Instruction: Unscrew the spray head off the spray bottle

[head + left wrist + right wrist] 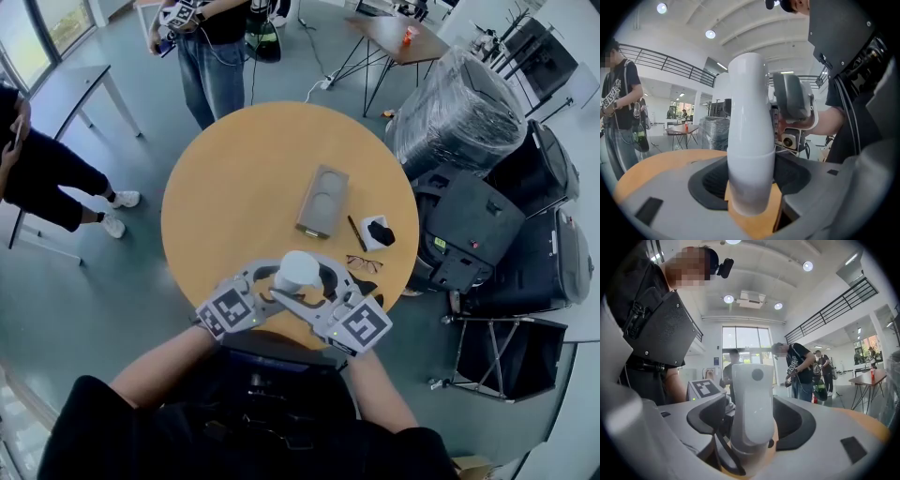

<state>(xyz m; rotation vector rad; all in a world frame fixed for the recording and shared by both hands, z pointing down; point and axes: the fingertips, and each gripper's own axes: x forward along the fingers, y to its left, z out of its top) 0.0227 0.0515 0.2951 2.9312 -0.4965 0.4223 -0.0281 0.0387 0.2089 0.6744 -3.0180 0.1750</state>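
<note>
Gripping the white bottle (298, 270), the left gripper (750, 187) holds it above the table (234, 187) near its front edge; the right gripper (752, 427) stands released, jaws apart around the spray head (752, 394).

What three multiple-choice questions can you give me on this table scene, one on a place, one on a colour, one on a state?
1. Where do the glasses lie? A on the floor; B on the table; C on a chair.
2. What colour is the bottle? A white; B blue; C green.
3. How is the right gripper? A shut and empty; B out of view; C open around the spray head.
B: they rest on its wooden top. A: white in every view. C: its pads stand clear of the head.
</note>
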